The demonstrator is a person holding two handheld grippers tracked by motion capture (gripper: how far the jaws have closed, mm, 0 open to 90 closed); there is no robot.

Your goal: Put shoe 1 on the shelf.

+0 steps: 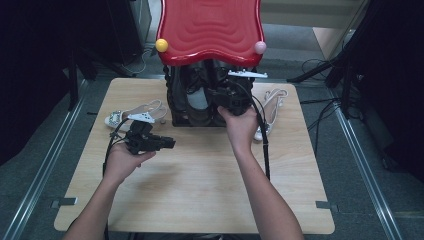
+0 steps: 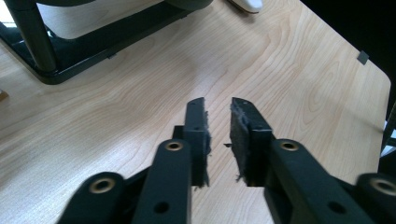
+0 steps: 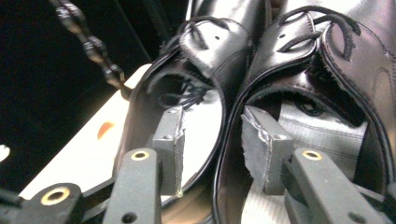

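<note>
The right gripper [image 3: 212, 140], jaws apart, straddles the black shoes' [image 3: 261, 60] heels on the rack [image 1: 176, 100]; sandals [image 1: 135, 114] remain outside.

The right gripper [image 3: 212, 135] straddles the adjoining sides of two black shoes [image 3: 280, 60].

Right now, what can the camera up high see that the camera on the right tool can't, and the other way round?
The high view alone takes in the red tray top with a yellow ball and a pink ball, two pale sandals on the wooden table, and the left tool. The right tool's view alone gives the close-up: laces and stitching on two black shoes. Both share the right tool reaching at the black shoes on the rack.
</note>
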